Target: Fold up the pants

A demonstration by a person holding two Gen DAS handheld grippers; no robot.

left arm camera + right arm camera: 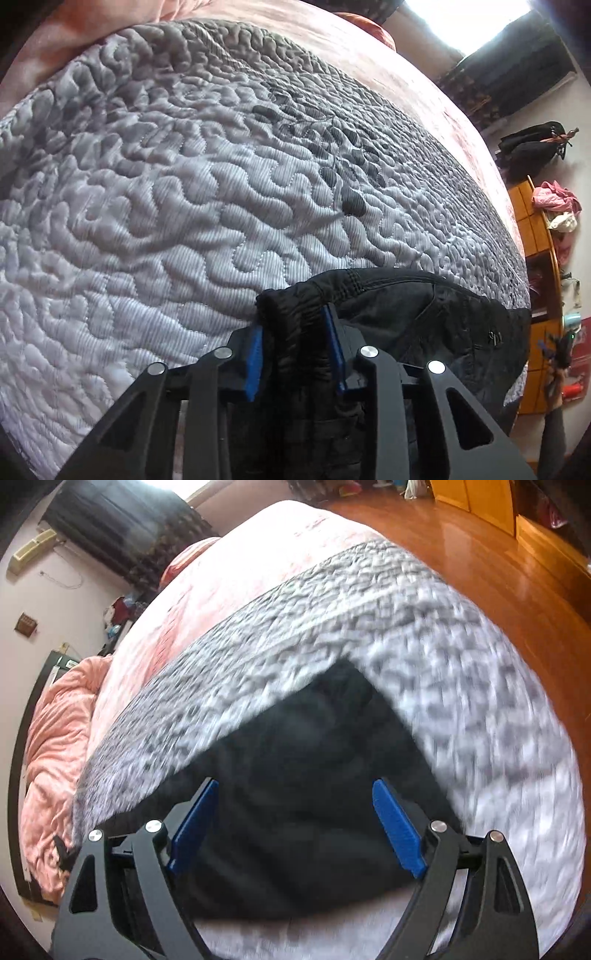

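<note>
Here, left gripper (pixel 295 325) pinches the pants (pixel 399 310) — right gripper (pixel 295 794) gapes above.

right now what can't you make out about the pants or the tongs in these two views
- Left wrist view: the left tongs pinch a bunched part of the black pants; the gripper body hides the fabric below.
- Right wrist view: motion blur smears the pants and grey quilt, so folds and seams are unreadable.
- Right tongs are open; whether they touch the pants is unclear.
</note>
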